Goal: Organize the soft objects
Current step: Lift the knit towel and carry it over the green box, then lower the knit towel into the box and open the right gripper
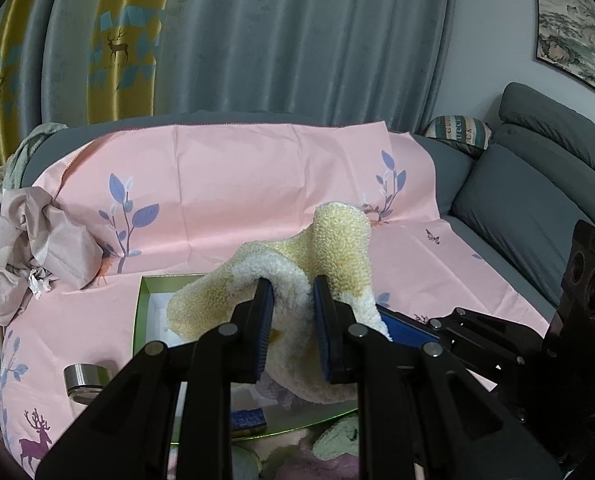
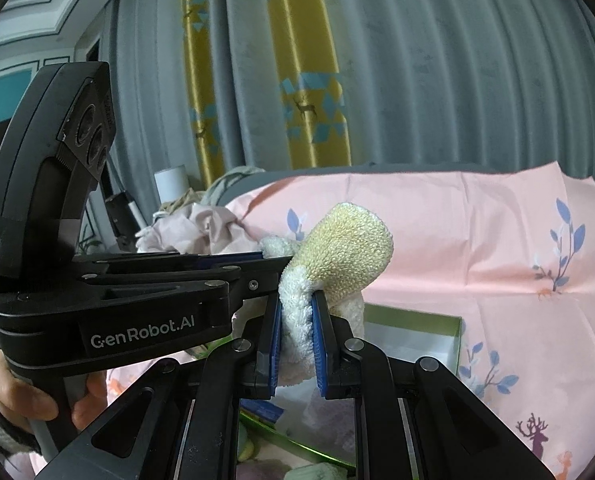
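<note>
Both tools — L (image 1: 293, 332), R (image 2: 297, 344) — clamp fuzzy yellow/white sock (image 1: 329, 240).

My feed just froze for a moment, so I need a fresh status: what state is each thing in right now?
Left gripper: shut on the sock.
Right gripper: shut on the sock.
Sock: held up off the sheet between both grippers, bent over.
Green box: open, white inside, under the sock.
Jar: upright, lid on.
Pink sheet: spread flat over the sofa.
Grey cloth: crumpled in a heap.
</note>
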Demonstrator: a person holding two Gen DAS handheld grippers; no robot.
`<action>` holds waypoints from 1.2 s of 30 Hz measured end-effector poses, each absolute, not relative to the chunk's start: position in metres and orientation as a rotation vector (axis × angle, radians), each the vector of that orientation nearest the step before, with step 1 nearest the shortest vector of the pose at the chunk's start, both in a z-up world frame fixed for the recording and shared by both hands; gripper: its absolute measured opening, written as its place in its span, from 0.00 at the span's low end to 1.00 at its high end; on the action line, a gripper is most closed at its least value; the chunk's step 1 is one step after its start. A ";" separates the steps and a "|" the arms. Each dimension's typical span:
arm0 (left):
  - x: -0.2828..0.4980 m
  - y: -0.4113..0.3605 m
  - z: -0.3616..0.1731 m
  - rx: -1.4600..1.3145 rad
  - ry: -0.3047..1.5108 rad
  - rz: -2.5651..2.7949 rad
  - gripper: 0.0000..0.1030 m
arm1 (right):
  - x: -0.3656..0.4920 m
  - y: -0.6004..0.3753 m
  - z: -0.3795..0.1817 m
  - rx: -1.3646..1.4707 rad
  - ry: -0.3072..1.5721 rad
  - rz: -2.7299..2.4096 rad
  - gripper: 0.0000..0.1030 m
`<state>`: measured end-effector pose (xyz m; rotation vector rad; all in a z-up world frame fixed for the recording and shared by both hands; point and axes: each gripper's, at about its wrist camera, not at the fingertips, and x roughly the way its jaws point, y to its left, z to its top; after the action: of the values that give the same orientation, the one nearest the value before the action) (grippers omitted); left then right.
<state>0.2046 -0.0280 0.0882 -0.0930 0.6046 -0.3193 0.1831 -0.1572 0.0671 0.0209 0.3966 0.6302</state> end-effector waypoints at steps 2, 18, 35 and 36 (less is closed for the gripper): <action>0.208 -0.027 0.084 -0.098 0.614 -0.317 0.16 | 0.187 -0.156 0.064 0.024 0.408 0.632 0.15; 0.231 -0.024 0.052 -0.101 0.682 -0.298 0.16 | 0.214 -0.149 0.035 0.029 0.505 0.625 0.15; 0.247 -0.023 0.032 -0.117 0.741 -0.293 0.16 | 0.229 -0.146 0.016 0.032 0.577 0.616 0.15; 0.247 -0.023 0.030 -0.118 0.743 -0.292 0.16 | 0.230 -0.146 0.015 0.033 0.580 0.616 0.15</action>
<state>0.2471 -0.0228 0.0304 -0.1178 0.7428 -0.2923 0.2299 -0.1462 0.0154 0.0327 0.5803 0.6157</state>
